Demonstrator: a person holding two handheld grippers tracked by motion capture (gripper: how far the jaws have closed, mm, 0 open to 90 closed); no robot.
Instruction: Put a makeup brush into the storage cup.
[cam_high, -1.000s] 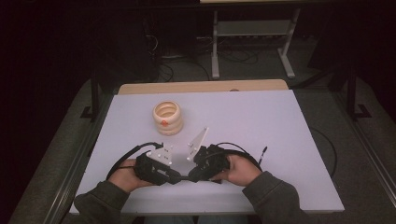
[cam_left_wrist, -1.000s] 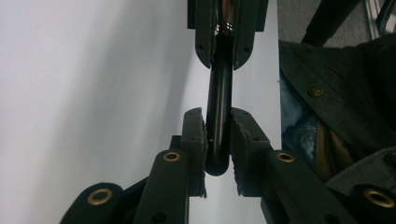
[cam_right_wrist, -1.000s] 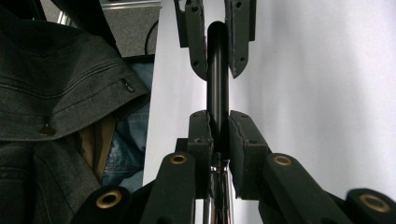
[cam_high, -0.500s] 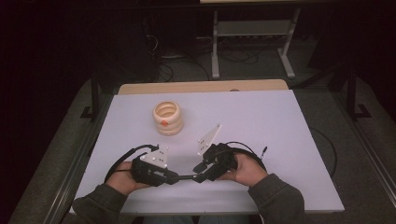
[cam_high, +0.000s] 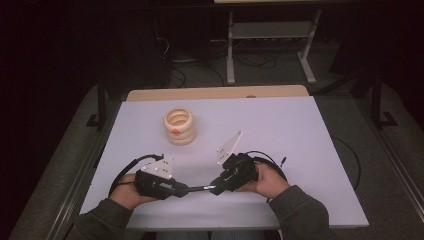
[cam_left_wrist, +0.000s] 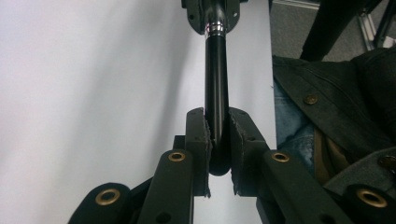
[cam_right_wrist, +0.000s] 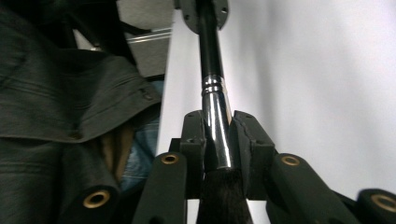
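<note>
Black and slim, the brush (cam_high: 197, 188) hangs level just above the near edge of the pale surface (cam_high: 300, 130), stretched between the two grippers. The left gripper (cam_high: 182, 189) has its jaws closed on the rounded end of the handle (cam_left_wrist: 216, 93), the pads pressing it from both sides. The right gripper (cam_high: 214, 188) clamps the shiny metal collar (cam_right_wrist: 217, 135) just above the dark bristles (cam_right_wrist: 219, 196); its jaws have just been closing, with the brush between them. From above, the two grippers point at each other with only a short stretch of brush showing between them. A hand is wrapped round each gripper, dark sleeves coming in from the near edge. Farther back on the surface, well apart from both grippers, stands a cream ringed holder (cam_high: 179, 126), with what looks like a small red mark on its side, though it is too small to be sure.
</note>
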